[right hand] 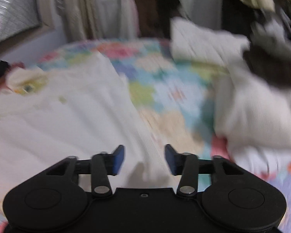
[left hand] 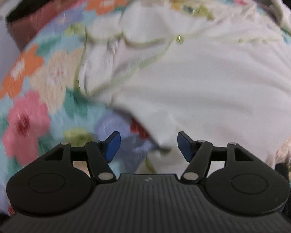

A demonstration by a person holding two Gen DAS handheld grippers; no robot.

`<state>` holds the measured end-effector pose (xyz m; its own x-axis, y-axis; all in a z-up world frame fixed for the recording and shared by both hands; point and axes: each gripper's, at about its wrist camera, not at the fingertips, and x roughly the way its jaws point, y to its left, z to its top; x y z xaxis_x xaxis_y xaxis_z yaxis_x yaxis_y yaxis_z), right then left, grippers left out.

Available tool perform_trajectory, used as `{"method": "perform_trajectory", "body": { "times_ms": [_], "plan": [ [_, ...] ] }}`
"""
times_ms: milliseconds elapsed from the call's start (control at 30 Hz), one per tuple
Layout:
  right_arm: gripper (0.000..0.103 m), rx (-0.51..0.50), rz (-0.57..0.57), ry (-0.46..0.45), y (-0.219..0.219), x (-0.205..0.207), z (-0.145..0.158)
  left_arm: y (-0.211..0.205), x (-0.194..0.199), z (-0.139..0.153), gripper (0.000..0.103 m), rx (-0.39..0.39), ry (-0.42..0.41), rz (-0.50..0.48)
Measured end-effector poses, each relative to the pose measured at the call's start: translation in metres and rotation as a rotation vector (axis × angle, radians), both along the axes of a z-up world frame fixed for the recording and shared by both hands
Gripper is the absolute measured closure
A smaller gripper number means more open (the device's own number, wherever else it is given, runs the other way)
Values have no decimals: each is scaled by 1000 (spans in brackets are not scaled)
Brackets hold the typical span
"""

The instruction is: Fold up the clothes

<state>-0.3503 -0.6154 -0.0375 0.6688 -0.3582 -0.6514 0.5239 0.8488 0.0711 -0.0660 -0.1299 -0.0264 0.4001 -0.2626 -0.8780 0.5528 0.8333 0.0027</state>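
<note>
On a flowered bedspread [left hand: 25, 101], a white shirt [left hand: 203, 81] lies spread toward twelve o'clock for folding, its hem below the left gripper [left hand: 148, 145] and right gripper [right hand: 144, 160], both released, holding nothing

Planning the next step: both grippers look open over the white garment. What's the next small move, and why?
Probably lower the left gripper onto the white garment hem corner lying between its fingers and close there. Both it and the right gripper are open and hold nothing, and the garment lies spread, unfolded, on the floral bedspread. Blur makes the exact edge hard to tell.
</note>
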Motion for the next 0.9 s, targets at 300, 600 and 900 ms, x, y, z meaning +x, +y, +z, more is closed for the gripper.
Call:
{"method": "perform_trajectory", "body": {
  "times_ms": [300,600,900],
  "plan": [
    [39,-72,467,24,61,151,41,-19,59,48,35,-42,-74,-19],
    [39,-289,813,308,138,318,139,-51,161,99,35,-91,-78,13],
    [39,-450,990,546,191,377,45,-100,222,85,24,-202,-65,34]
  ]
}}
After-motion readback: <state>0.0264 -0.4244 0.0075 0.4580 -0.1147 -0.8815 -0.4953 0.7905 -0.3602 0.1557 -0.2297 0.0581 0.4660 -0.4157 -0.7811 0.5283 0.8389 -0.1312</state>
